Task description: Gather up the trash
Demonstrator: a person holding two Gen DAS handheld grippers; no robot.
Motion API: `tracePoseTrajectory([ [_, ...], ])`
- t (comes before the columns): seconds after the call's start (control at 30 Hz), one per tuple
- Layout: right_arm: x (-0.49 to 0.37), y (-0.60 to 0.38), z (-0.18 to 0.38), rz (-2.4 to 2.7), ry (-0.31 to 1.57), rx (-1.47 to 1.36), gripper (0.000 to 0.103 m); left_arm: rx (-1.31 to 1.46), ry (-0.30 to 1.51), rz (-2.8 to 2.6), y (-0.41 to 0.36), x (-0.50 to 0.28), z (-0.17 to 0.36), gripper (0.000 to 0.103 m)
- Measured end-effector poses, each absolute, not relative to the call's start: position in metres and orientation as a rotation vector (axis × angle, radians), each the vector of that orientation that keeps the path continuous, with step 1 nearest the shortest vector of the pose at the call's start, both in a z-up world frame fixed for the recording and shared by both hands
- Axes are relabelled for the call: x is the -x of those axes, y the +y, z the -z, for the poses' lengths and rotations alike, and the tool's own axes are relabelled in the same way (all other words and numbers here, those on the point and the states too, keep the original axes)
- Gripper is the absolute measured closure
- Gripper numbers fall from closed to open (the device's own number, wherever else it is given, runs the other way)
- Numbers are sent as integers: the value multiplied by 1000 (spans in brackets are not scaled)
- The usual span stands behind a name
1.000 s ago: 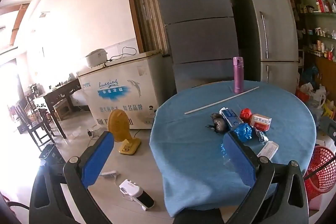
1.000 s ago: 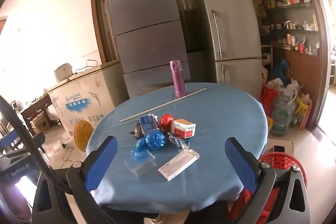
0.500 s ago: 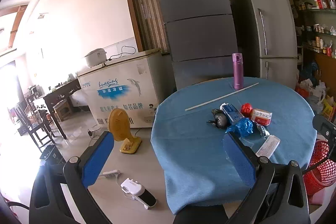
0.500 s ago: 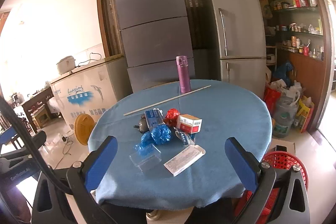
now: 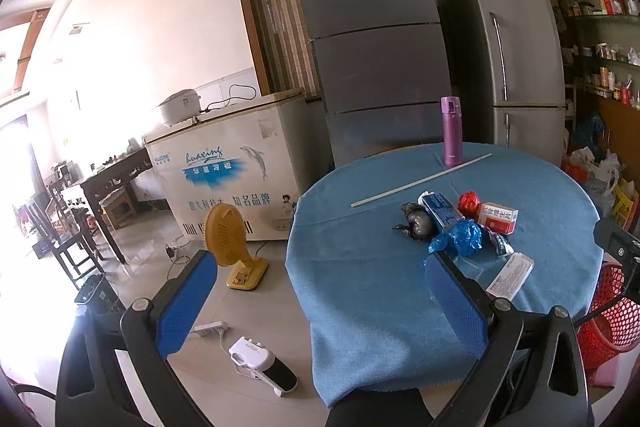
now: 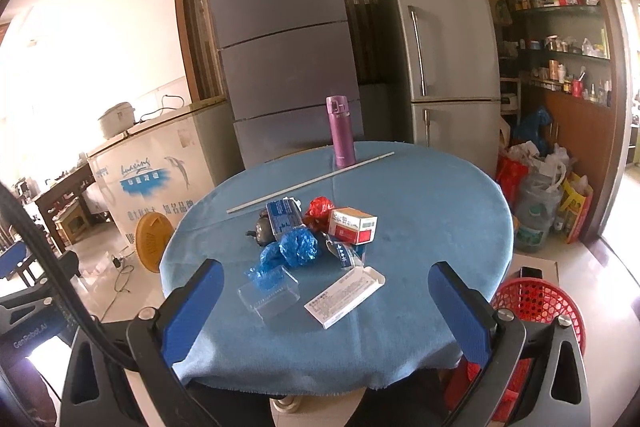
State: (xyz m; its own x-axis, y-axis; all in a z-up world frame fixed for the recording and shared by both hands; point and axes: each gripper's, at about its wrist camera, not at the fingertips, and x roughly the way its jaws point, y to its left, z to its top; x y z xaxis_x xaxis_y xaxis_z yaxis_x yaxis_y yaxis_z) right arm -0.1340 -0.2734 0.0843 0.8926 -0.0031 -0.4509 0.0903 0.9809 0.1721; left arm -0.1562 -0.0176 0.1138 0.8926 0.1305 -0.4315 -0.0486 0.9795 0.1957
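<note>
A pile of trash lies on the round blue-clothed table (image 6: 420, 211): a crumpled blue bag (image 6: 298, 247), a red wrapper (image 6: 320, 207), a red-and-white box (image 6: 352, 225), a blue-and-white carton (image 6: 284, 217), a black bag (image 6: 262, 229), a clear plastic case (image 6: 270, 295) and a flat white box (image 6: 346, 297). The pile also shows in the left wrist view, with the blue bag (image 5: 460, 239) and the box (image 5: 498, 217). My right gripper (image 6: 326, 307) is open and empty, short of the table's near edge. My left gripper (image 5: 320, 301) is open and empty, left of the table. A red mesh basket (image 6: 536, 307) stands on the floor at the right.
A purple flask (image 6: 341, 137) and a long white rod (image 6: 312, 183) sit at the table's back. Two fridges (image 6: 280, 47) and a chest freezer (image 5: 232, 167) stand behind. A yellow fan (image 5: 234, 251), a power strip (image 5: 208, 327) and a white device (image 5: 260, 365) lie on the floor.
Both grippers have drawn back a little from the table and risen slightly; the table and trash look farther off. Both stay open and empty.
</note>
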Motion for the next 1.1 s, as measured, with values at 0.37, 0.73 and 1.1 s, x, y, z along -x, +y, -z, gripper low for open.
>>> tracePoseTrajectory([
  [0.37, 132, -271, -83, 50, 460, -194, 0, -182, 465, -92, -17, 152, -109, 0],
  [0.73, 132, -271, -80, 53, 460, -199, 0, -180, 469, -85, -15, 150, -104, 0],
  [1.1, 80, -304, -64, 20, 615, -247, 0, -142, 621, 79, -21, 95, -76, 0],
])
